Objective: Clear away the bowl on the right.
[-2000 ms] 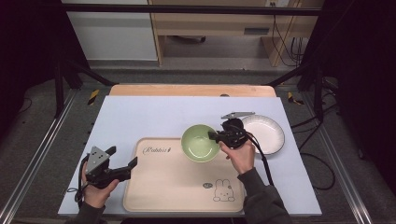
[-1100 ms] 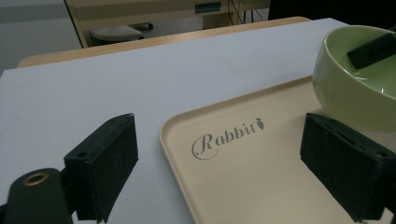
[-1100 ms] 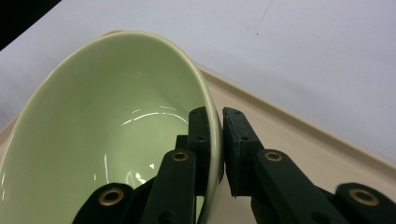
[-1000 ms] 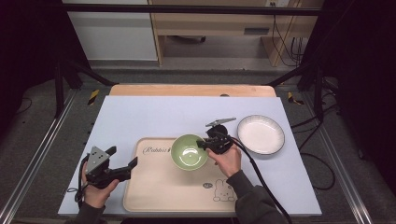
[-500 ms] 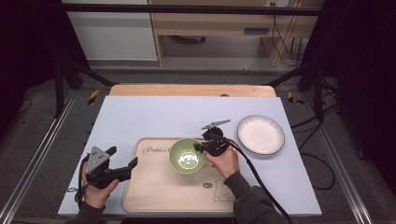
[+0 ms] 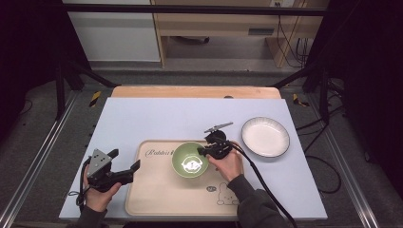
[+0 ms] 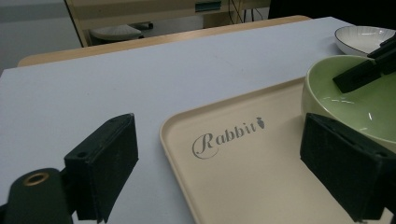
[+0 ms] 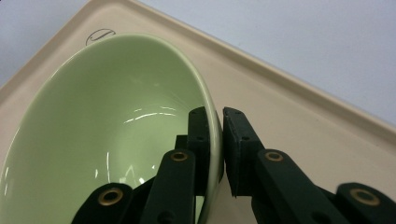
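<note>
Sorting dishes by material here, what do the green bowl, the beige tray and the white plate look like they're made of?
Green bowl: probably glazed ceramic, with sharp glossy highlights inside. Beige tray: likely matte plastic or melamine, with an even dull surface and printed lettering. White plate: likely glazed ceramic, smooth with a thin dark rim line.

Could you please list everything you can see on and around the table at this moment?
Green bowl: one, pale green, over the far middle of the tray, its rim clamped by the right gripper.
Tray: one, beige, printed with "Rabbit" and a small rabbit drawing, at the near middle of the table.
White plate: one, white with a dark rim, on the table to the right of the tray.
Table: one, pale blue-grey top with a wooden far edge.
Wooden furniture: light wood, behind the table.
Right gripper: one, black, jaws shut on the bowl's rim, one inside and one outside.
Left gripper: one, black, jaws open, held at the tray's near left edge.
Hands: two, one holding each gripper.
</note>
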A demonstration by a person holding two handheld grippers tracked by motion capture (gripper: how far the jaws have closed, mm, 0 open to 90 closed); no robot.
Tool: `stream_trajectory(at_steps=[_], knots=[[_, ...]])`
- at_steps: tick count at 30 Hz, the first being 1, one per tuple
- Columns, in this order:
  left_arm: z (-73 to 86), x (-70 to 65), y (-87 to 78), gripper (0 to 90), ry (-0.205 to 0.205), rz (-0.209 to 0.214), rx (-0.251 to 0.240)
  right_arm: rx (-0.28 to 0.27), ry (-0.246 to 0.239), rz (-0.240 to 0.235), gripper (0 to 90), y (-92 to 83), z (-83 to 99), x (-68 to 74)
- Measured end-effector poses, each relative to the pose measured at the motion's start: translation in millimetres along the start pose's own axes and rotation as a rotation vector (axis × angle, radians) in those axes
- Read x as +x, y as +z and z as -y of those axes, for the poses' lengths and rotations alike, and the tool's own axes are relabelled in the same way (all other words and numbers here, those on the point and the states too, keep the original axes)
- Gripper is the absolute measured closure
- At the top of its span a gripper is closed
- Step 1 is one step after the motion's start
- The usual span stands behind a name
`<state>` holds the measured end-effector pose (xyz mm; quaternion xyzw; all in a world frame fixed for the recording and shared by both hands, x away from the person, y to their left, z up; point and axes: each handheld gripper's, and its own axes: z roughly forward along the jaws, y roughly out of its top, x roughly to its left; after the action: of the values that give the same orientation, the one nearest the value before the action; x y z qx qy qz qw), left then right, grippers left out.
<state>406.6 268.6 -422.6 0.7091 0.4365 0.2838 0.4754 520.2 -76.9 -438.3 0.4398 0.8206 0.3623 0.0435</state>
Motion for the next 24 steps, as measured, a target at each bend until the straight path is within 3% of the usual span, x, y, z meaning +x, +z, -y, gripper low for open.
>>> stream_trajectory(at_steps=[10, 20, 24], knots=[[0.5, 0.1, 0.7, 11.1, 0.001, -0.001, 0.003, 0.013, 0.003, 0.02, 83.0, 2.8, 0.9, -4.0], [0.5, -0.2, 0.8, 11.1, 0.004, 0.0, 0.007, -0.006, -0.008, 0.002, 82.8, 2.8, 1.7, -7.7], [0.5, -0.5, 0.7, 11.1, 0.002, 0.001, 0.005, -0.012, -0.007, 0.002, 73.5, -0.3, 0.9, -9.5]])
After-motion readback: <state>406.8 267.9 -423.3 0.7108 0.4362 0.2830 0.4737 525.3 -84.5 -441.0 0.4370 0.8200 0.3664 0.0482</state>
